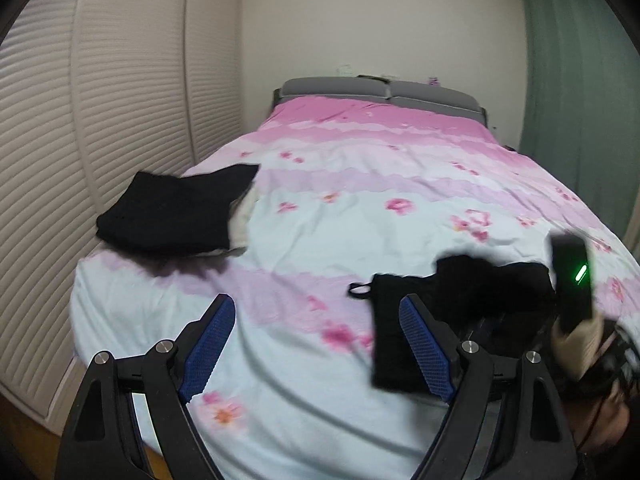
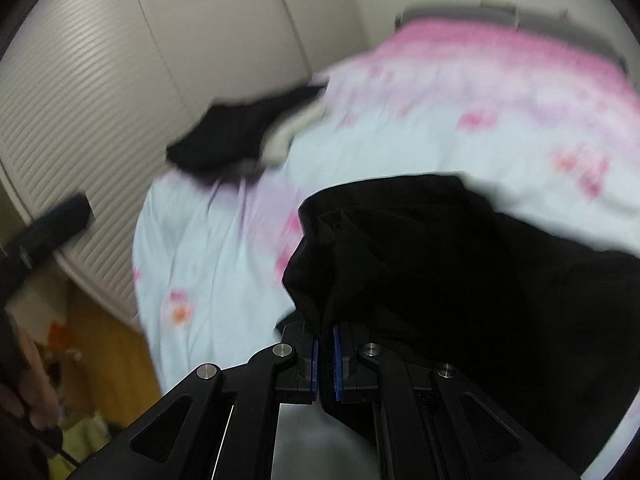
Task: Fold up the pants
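Observation:
Black pants (image 2: pixel 440 264) hang bunched from my right gripper (image 2: pixel 325 356), which is shut on a fold of their cloth just above the bed's near end. In the left wrist view the same pants (image 1: pixel 460 300) hang at the right, with the right gripper's body (image 1: pixel 572 280) and its green light beside them. My left gripper (image 1: pixel 316 344) is open and empty, held over the near end of the bed, to the left of the pants. Its blue pads (image 1: pixel 212 344) are wide apart. The right wrist view is blurred by motion.
The bed (image 1: pixel 360 208) has a pink and pale blue flowered cover. A folded stack of black and cream clothes (image 1: pixel 180 212) lies at its left edge, also in the right wrist view (image 2: pixel 240 136). Louvred wardrobe doors (image 1: pixel 60 160) stand left, a green curtain (image 1: pixel 568 80) right.

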A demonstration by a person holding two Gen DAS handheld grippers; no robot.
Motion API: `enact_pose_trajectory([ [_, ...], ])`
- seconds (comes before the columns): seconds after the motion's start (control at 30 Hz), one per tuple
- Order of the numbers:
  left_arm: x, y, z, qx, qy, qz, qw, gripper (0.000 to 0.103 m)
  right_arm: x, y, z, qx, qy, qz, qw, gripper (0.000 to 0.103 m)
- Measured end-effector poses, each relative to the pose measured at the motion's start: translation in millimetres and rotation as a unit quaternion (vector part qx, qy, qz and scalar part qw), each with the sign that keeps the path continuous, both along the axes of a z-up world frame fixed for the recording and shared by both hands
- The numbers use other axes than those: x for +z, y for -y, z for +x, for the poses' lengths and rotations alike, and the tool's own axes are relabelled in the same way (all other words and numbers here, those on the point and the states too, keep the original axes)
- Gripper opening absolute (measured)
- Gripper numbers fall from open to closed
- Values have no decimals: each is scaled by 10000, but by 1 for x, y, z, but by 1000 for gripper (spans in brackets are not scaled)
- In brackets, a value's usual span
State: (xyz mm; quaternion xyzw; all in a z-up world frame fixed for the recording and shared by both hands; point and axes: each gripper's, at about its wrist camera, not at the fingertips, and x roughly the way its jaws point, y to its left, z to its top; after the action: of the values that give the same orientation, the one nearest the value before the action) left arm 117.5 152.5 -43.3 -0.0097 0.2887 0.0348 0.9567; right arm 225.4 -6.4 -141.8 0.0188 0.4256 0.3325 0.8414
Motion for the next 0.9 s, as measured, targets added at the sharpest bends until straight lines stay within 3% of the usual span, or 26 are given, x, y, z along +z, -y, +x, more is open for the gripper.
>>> enact_pose_trajectory([
  [0.13, -10, -12, 0, 50, -68, -76, 9999, 85, -29, 1, -9, 179, -423, -183, 9988, 7],
  [0.27, -20, -12, 8, -31, -123, -166, 9998, 85, -43, 14, -7, 101, -610, 157, 9980, 7],
  [0.37, -24, -9, 12, -95, -163, -219, 9996, 85, -45, 22, -4, 177, -818, 406, 9957, 22],
  [0.43, -25, -6, 13, -134, -164, -223, 9995, 85, -40, 21, -6, 240, -804, 466, 9954, 43],
  [0.53, -24, -2, 11, -171, -160, -192, 9995, 85, -32, 17, -17, 242, -623, 315, 9973, 56],
  [0.63, -22, 0, 10, -182, -143, -207, 9995, 85, -26, 29, -28, 108, -660, 375, 9971, 56],
  [0.77, -18, 7, 7, -248, -96, -187, 9995, 85, -14, 75, -49, -244, -773, 905, 9926, 56],
  [0.9, -16, 19, 9, -371, -57, -225, 9990, 85, -4, 159, -56, -1322, -819, 1435, 9774, 56],
])
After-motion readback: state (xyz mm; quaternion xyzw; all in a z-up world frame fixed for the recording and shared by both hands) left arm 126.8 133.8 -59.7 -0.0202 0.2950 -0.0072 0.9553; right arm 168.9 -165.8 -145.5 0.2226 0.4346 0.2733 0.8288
